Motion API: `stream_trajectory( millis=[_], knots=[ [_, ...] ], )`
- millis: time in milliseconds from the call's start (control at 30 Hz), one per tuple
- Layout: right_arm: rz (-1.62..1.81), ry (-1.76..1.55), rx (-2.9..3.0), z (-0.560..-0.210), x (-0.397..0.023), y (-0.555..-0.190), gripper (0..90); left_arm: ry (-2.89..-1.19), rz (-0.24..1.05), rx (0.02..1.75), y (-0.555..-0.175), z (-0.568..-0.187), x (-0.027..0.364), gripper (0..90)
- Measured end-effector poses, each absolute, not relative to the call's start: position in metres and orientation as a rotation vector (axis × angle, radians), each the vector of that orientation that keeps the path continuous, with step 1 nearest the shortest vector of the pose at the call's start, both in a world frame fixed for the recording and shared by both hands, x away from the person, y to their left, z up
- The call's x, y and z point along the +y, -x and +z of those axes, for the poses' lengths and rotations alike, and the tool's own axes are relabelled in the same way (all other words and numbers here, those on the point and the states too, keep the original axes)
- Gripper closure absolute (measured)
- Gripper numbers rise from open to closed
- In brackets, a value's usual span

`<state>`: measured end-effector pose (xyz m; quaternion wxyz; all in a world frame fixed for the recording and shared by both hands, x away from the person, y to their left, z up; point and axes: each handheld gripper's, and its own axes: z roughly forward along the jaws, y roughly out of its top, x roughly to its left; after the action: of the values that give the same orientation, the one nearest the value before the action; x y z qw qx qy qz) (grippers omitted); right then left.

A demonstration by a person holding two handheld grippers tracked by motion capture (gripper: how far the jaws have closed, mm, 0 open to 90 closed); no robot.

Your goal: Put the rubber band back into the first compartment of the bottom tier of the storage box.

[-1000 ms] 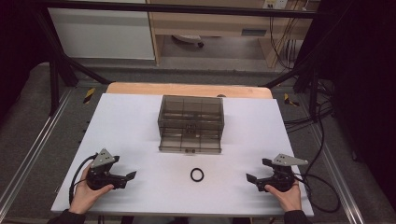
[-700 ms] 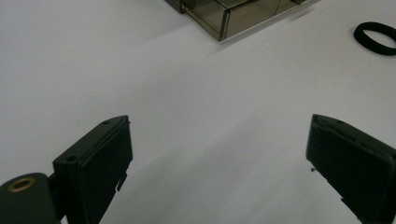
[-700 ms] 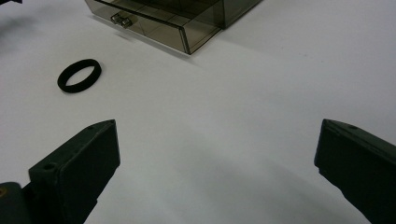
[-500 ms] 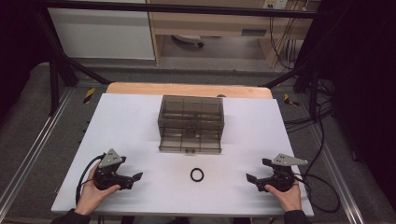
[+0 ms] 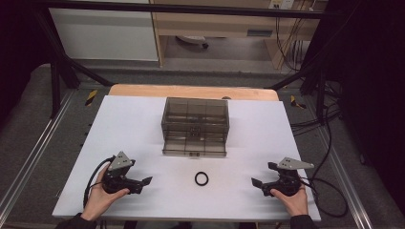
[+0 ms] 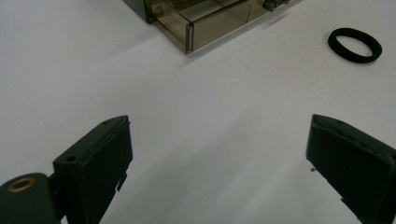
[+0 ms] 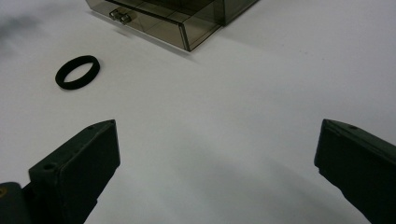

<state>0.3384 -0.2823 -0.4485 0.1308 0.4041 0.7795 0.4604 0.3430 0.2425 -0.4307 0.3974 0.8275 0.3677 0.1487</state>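
Note:
A black ring (image 5: pixel 201 179) lies flat on the white table (image 5: pixel 143 124), in front of a smoky transparent drawer box (image 5: pixel 195 118) whose bottom drawer (image 5: pixel 194 146) is pulled out. My left gripper (image 5: pixel 147 181) rests near the front left, open and empty, jaws pointing right toward the ring. At the front right my right gripper (image 5: pixel 255 183) is open too, pointing left. The ring (image 6: pixel 354 45) appears at the upper right of the left gripper view, with the drawer (image 6: pixel 212 23) at the top. In the right gripper view the ring (image 7: pixel 77 72) sits upper left, below the drawer (image 7: pixel 159 23) and its knobs.
A wooden board edge (image 5: pixel 191 91) runs behind the white table. Metal rails (image 5: pixel 28 152) flank both sides, and cables (image 5: pixel 329 186) trail at the right. A person's hands (image 5: pixel 98 200) hold both grippers at the front edge.
My left gripper has shifted to the right, closer to the ring. The right gripper, the ring and the box have not moved.

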Motion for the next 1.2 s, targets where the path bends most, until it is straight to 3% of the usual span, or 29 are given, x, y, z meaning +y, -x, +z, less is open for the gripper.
stream_trajectory(
  millis=[1200],
  knots=[
    [1.333,-1.163,2.267,-0.449,-0.282,-0.339,0.8,-2.147,0.316,0.852,-0.356,-0.421,0.177,6.7]
  ],
)
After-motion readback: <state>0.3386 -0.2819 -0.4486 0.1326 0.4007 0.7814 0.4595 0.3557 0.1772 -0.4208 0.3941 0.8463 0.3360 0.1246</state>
